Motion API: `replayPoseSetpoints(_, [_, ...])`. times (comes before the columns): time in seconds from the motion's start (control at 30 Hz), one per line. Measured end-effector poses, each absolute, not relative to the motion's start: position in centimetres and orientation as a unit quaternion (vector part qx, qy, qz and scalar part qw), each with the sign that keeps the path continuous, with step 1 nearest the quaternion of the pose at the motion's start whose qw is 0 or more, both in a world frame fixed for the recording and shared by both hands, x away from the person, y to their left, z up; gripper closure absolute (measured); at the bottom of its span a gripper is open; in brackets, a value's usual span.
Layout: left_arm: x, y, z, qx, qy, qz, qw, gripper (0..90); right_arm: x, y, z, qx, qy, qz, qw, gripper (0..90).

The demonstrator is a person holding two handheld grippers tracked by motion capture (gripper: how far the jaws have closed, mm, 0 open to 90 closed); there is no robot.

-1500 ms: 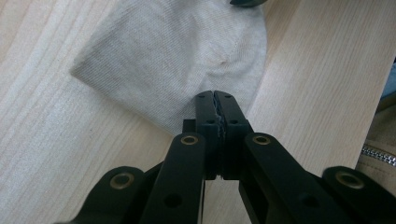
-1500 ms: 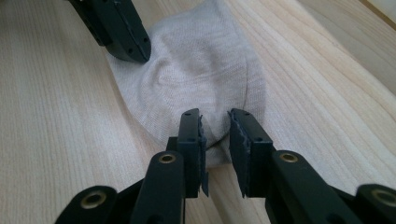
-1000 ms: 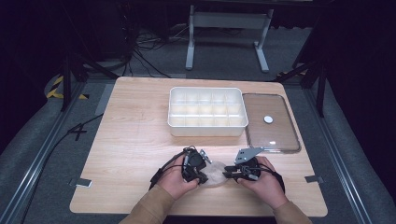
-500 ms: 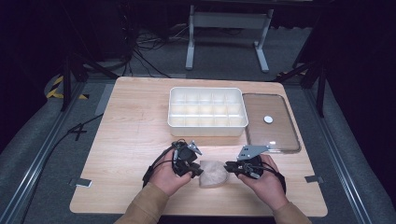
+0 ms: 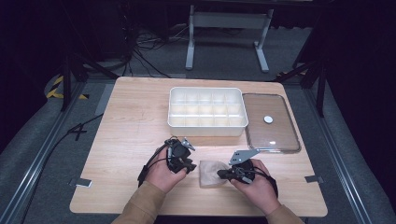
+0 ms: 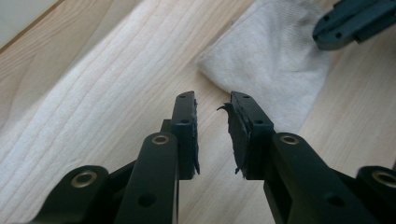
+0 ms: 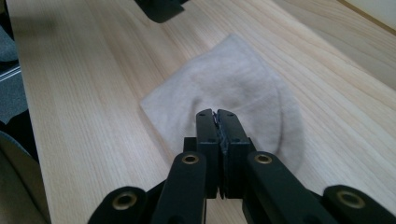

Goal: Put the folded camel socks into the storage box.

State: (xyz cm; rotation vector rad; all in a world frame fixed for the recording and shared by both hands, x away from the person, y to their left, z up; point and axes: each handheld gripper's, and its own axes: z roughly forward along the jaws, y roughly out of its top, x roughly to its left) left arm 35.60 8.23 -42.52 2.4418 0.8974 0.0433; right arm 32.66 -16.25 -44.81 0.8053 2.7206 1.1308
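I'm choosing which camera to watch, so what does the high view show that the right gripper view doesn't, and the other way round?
High view: the white divided tray and the clear lid beside it. Right gripper view: a close look at the right gripper, jaws shut, tips at the cloth. Both: the cloth, the right gripper and the wooden table.

Cloth [image 5: 211, 172] between claws, white tray [image 5: 207, 112]

We see a pale wooden table [image 5: 130, 126] on a grey carpeted floor [image 5: 42, 140]. Toward its far side sits a white tray [image 5: 207, 112] divided into compartments, and just to its right a clear lid [image 5: 270, 122] lies flat. Black cables [image 5: 144, 51] trail across the floor beyond the table.
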Motion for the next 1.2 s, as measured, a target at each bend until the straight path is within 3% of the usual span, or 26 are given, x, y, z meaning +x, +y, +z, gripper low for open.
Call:
replayPoseSetpoints(0.43, [35.6, 8.2, -43.7, 0.911, 0.333, 0.024, 0.242, 74.6, 33.5, -15.7, -46.1, 0.282, 0.891, 0.35, 0.057, 89.4])
replayPoseSetpoints(0.77, [35.1, 6.2, -44.6, 0.927, 0.297, 0.009, 0.231, 77.5, 34.0, -16.3, -46.2, 0.267, 0.9, 0.344, 0.033, 90.0])
replayPoseSetpoints(0.9, [35.2, 5.5, -45.0, 0.932, 0.282, 0.001, 0.229, 80.8, 34.0, -16.4, -46.2, 0.263, 0.9, 0.347, 0.034, 90.0])
replayPoseSetpoints(1.0, [35.2, 4.9, -45.1, 0.937, 0.27, -0.003, 0.223, 89.3, 33.9, -16.6, -46.3, 0.267, 0.897, 0.35, 0.032, 90.0])
replayPoseSetpoints(1.2, [35.3, 4.2, -45.1, 0.94, 0.261, -0.015, 0.219, 89.9, 33.8, -16.7, -46.3, 0.266, 0.897, 0.351, 0.041, 90.0])
